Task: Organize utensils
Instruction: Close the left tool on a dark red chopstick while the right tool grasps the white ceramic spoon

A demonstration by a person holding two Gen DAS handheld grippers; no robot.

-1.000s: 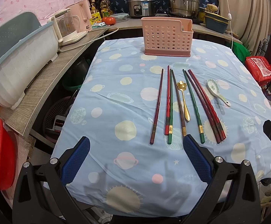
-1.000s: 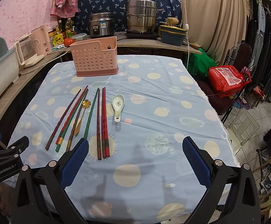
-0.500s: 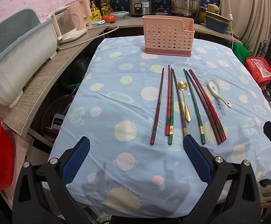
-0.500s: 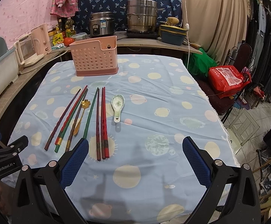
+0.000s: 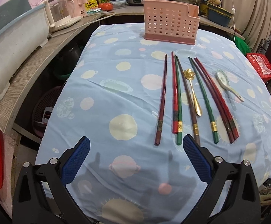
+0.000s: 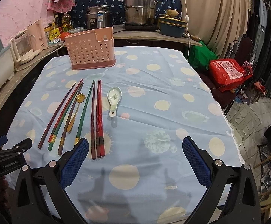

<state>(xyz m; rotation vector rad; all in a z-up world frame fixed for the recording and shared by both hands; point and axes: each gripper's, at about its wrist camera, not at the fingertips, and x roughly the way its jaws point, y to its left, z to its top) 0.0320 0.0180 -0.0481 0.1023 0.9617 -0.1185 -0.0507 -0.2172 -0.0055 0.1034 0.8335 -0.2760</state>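
Several chopsticks in red, green and dark brown (image 5: 177, 100) (image 6: 96, 117) lie side by side on the blue patterned tablecloth (image 5: 116, 93) (image 6: 163, 93). A gold spoon (image 5: 192, 91) (image 6: 75, 110) lies among them. A white ceramic spoon (image 5: 227, 85) (image 6: 113, 99) lies to their right. A pink perforated utensil holder (image 5: 170, 23) (image 6: 90, 51) stands empty at the far side. My left gripper (image 5: 135, 145) is open and empty, just short of the chopstick ends. My right gripper (image 6: 135, 147) is open and empty, right of the chopsticks.
A wooden counter (image 5: 32, 65) runs along the left with a white bin (image 5: 10, 43) and a kettle (image 5: 60, 13). Pots (image 6: 139, 9) stand behind the table. A red bag (image 6: 228, 72) sits on a chair to the right. The left gripper's body (image 6: 6, 160) shows in the right wrist view.
Both grippers have moved forward a little toward the chopsticks. Both stay open and empty. The utensils have not moved.
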